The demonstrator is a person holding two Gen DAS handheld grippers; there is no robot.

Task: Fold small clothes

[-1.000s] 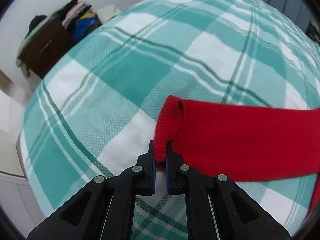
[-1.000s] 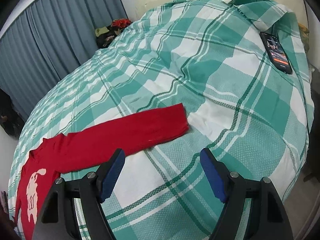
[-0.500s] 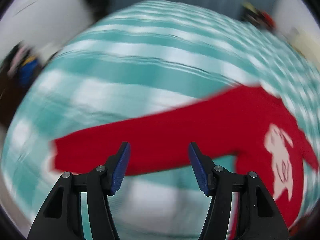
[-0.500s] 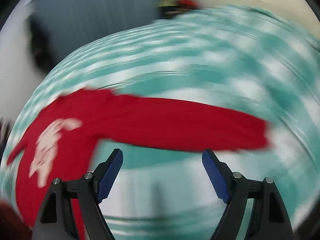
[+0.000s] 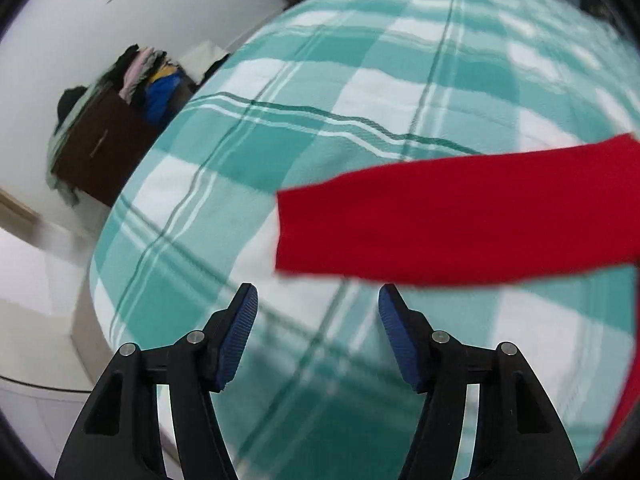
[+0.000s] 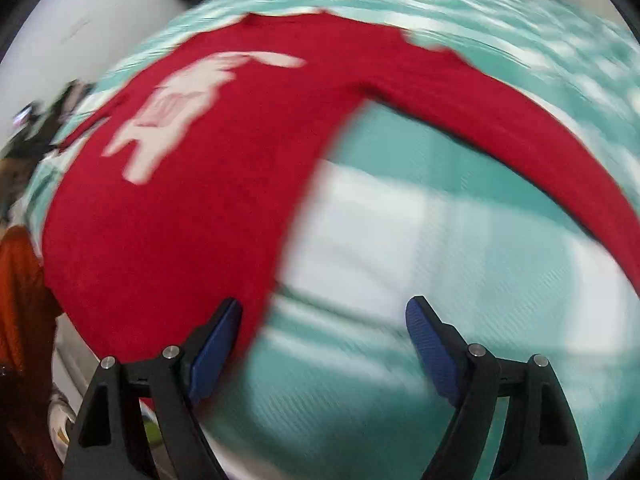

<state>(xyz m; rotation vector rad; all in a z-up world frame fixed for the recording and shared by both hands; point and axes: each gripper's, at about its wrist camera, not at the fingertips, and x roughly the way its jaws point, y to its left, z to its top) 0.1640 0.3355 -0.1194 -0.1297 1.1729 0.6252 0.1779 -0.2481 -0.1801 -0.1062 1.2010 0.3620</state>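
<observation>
On the bed with the teal and white checked cover (image 5: 280, 148), I see a long-sleeved red knit sweater (image 6: 208, 184) lying flat. I go from left to right. At the far left of my left wrist view stands a dark brown wooden cabinet (image 5: 100, 148) against the white wall, with a heap of mixed clothes (image 5: 148, 76) on top; the right wrist view does not show it clearly. My left gripper (image 5: 318, 334) hangs over the cover with its jaws spread wide and nothing between them. Just beyond it lies one red sleeve (image 5: 460, 220), its cuff end pointing left, apart from the blue pads (image 5: 240, 334). This view shows only the sleeve and not the body of the sweater.

The right wrist view is blurred, but it gives me the whole body of the sweater with a white animal figure (image 6: 180, 104) on the chest, and the other sleeve (image 6: 520, 140) running out to the right. My right gripper (image 6: 324, 350) also has its jaws spread wide, holding nothing. Its left pad (image 6: 214, 350) is over the lower edge of the sweater; I cannot tell if it touches.
</observation>
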